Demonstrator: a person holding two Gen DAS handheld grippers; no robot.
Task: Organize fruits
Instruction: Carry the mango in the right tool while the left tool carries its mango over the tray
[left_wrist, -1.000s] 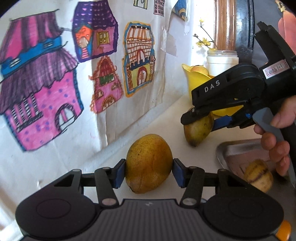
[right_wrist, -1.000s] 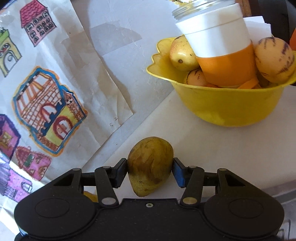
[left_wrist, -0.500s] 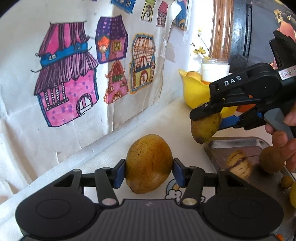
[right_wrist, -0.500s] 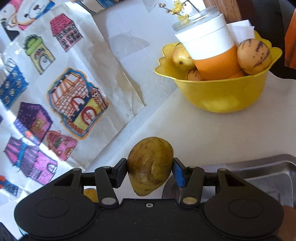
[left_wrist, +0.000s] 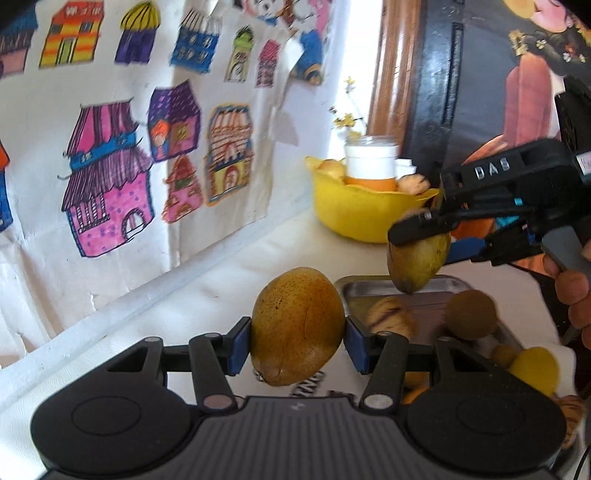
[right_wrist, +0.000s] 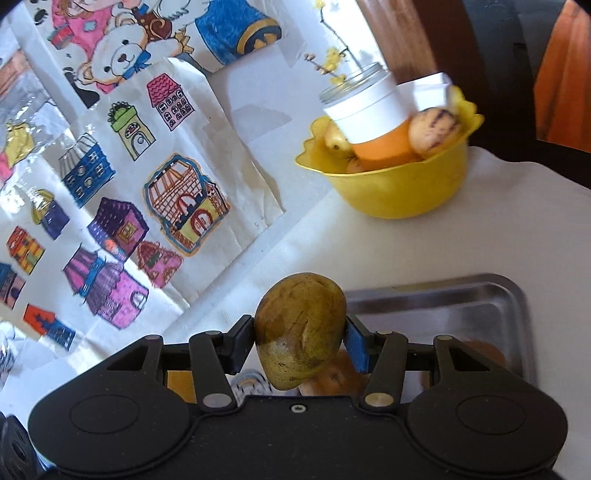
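My left gripper (left_wrist: 297, 345) is shut on an orange-yellow mango (left_wrist: 297, 325), held above the white table. My right gripper (right_wrist: 300, 345) is shut on a greener, brown-flecked mango (right_wrist: 301, 328). In the left wrist view that greener mango (left_wrist: 417, 258) hangs over the far edge of the metal tray (left_wrist: 354, 288), pinched by the right gripper (left_wrist: 424, 236) with a hand behind it. On the tray lie a striped yellow fruit (left_wrist: 388, 317), a round brown fruit (left_wrist: 471, 314) and smaller yellow ones. The metal tray (right_wrist: 513, 314) sits below the right gripper.
A yellow bowl (right_wrist: 402, 188) with fruits, a white-and-orange jar (right_wrist: 373, 118) and a white box stands at the back of the table. The yellow bowl (left_wrist: 354, 218) is beyond the tray. Coloured house drawings (left_wrist: 110, 192) cover the wall at left.
Both grippers have drawn back from the bowl and risen with their mangoes. The tray and more of the wall drawings have come into view.
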